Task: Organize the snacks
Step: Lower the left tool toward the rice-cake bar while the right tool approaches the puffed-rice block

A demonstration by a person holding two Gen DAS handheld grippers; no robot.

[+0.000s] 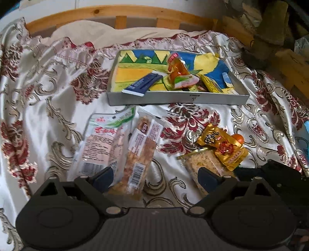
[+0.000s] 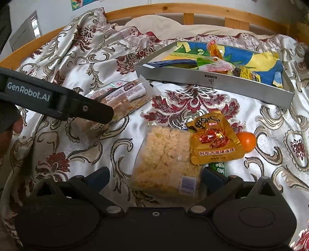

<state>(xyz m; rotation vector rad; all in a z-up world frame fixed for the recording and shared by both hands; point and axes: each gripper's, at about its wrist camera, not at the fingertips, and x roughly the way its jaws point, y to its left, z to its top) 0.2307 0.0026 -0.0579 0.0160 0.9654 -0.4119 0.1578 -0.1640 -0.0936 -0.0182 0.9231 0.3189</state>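
Both sets of jaws stand spread and empty over a patterned bedspread: the left gripper brackets a clear-wrapped cracker bar, the right gripper a puffed-rice cake. Ahead lies a part-filled metal tray.

cloth: shiny white satin, dark red flowers, grey-gold scrolls, red scalloped edge
tray: plain silver walls; floor painted in blue, yellow, green and orange blocks with green triangles
blue packet: dark blue, white end
orange wrapper: clear orange with a red top
pink pack: pale pink and white, green top, red lettering
bar: clear wrap, white label, brown and tan inside
gold pouch: shiny gold, red dates pictured, red and black lettering
rice cake: pale yellow grains in clear wrap
orange: bright orange
headboard: light honey wood
grippers: matt black, dark blue fingers
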